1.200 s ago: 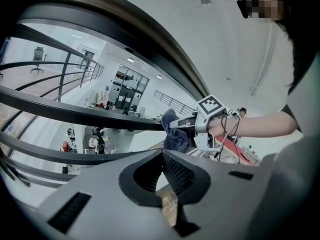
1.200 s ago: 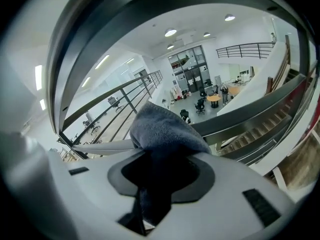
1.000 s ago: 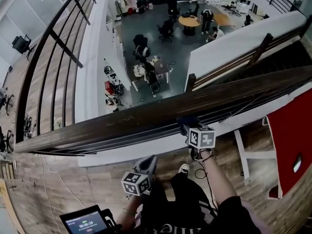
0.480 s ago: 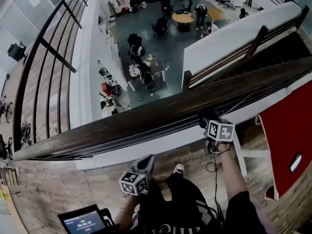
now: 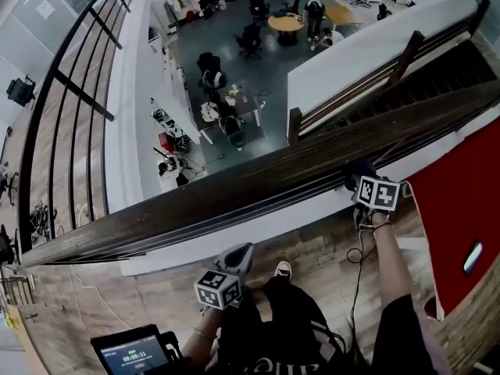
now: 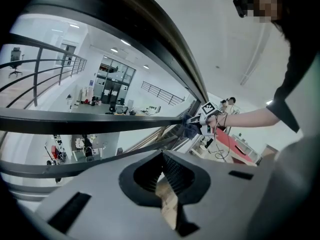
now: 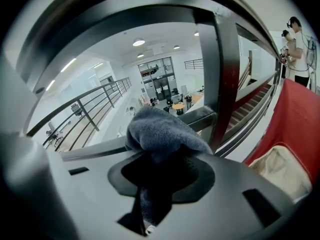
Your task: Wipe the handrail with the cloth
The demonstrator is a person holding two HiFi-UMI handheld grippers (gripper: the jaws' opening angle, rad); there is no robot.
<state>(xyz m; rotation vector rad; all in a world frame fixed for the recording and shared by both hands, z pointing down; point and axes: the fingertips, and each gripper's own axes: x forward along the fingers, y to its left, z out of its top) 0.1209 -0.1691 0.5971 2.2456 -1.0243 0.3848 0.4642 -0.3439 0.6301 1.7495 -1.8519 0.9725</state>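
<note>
A dark wooden handrail (image 5: 234, 190) runs diagonally from lower left to upper right in the head view. My right gripper (image 5: 361, 180) is at the rail's right part, shut on a dark blue-grey cloth (image 5: 358, 167) that lies against the rail. In the right gripper view the cloth (image 7: 161, 131) bulges out of the jaws just under the handrail (image 7: 125, 14). My left gripper (image 5: 238, 256) hangs low below the rail near the person's legs, apart from it. Its jaws (image 6: 165, 176) are shut with nothing in them, and it looks along the handrail (image 6: 125, 24) toward the right gripper (image 6: 197, 125).
Beyond the rail is a drop to a lower floor with desks and chairs (image 5: 226, 108). A red panel (image 5: 461, 217) stands at the right, and a stair rail (image 5: 367, 80) descends beyond. A tablet (image 5: 134, 354) sits at the lower left. A dark baluster (image 7: 225, 79) stands right of the cloth.
My right gripper has slid to the right and upward along the handrail with the cloth in it. The left gripper has stayed low near the legs.
</note>
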